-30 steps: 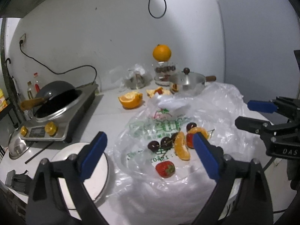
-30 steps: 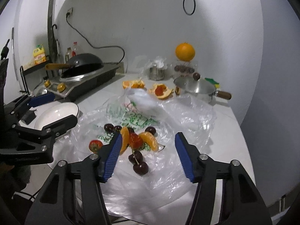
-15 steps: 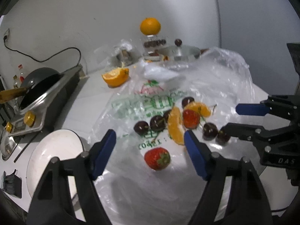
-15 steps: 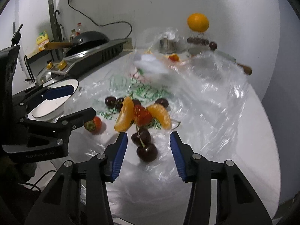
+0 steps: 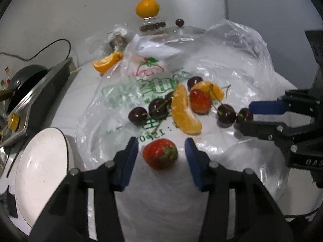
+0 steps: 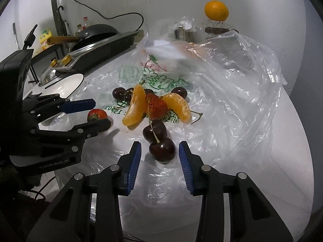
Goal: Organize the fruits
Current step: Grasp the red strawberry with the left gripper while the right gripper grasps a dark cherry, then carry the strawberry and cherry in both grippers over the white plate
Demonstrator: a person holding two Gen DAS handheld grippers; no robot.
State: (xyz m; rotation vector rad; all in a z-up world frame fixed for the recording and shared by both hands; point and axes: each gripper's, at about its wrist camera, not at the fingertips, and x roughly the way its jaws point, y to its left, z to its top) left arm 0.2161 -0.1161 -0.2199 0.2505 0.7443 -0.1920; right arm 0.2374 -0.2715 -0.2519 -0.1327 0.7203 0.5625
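Left wrist: your left claw [image 5: 161, 154] has been closing, pads straddling but not touching the strawberry [image 5: 160, 153] on the plastic bag [image 5: 232, 64] | Right wrist: your right claw [image 6: 159, 153], closing too, unclenched, brackets the near cherry [image 6: 162, 150], dead ahead.

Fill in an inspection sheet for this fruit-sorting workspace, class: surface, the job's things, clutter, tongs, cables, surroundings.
Surface: white table, largely covered by a clear plastic bag.
Job's things: lone strawberry, near cherry, two orange segments with a second strawberry between them, and more cherries, all on the bag; white plate beside it.
Clutter: cut orange, whole orange on a jar.
Tongs: left tongs have just been closing around the lone strawberry, pads apart from it; right tongs likewise around the near cherry.
Cables: black cord on the wall.
Surroundings: cooktop carrying a black pan.
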